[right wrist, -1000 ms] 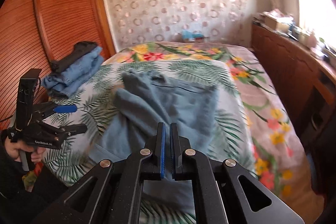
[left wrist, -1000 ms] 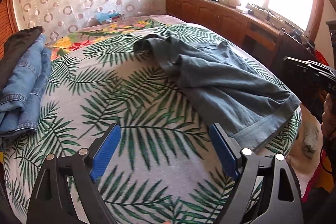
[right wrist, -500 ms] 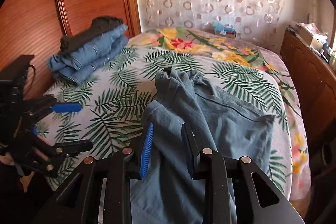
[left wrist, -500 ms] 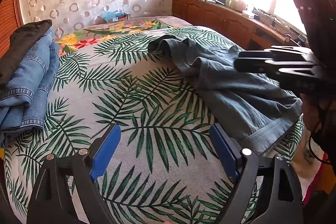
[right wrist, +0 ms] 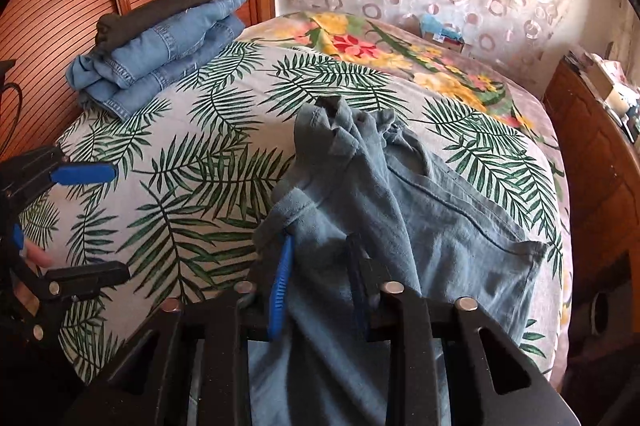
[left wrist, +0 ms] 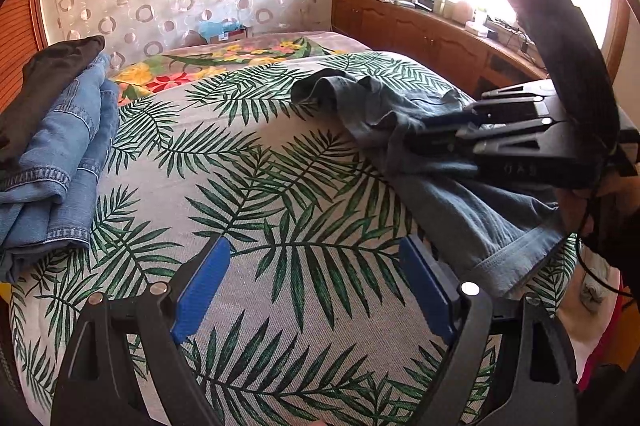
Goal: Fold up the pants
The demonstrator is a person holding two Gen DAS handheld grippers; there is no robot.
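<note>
The right gripper [right wrist: 320, 278] stood with fingers apart around a fold of the grey pants [right wrist: 432, 226] at lower centre; the left gripper [left wrist: 316, 286] was wide apart over the bed [left wrist: 256, 186].

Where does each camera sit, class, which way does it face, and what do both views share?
Left wrist: on the left gripper, jaws wide open, facing across the bed toward the window; right gripper enters from the right.
Right wrist: on the right gripper, jaws open around the grey pants, facing the headboard; left gripper shows at left.
Shared: pants, bed, folded jeans stack.
</note>
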